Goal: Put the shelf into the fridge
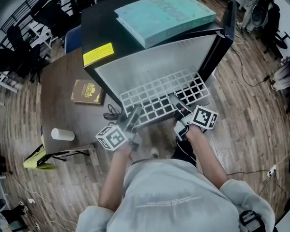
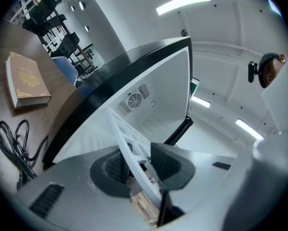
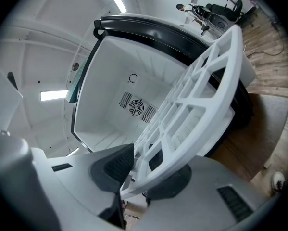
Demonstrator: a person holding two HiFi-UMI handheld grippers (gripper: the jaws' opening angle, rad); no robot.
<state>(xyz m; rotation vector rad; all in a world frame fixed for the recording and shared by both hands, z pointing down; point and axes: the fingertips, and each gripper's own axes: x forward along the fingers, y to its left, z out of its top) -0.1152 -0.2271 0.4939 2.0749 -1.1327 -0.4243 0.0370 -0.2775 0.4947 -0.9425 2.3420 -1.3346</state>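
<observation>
Nearest was the person's grey shirt (image 1: 174, 197); beyond it stood the open fridge (image 1: 152, 64). The white grid shelf (image 1: 159, 98) was held roughly level at the fridge's mouth, not yet seated inside. It looked like light, stiff, rather slick plastic, best taken by the front rail near each corner. The left gripper (image 1: 133, 116) and right gripper (image 1: 175, 103) each pinched that rail.

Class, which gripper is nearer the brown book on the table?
Left. The left gripper holds the shelf at its end toward the book; the right gripper holds the opposite end, farther away.
</observation>
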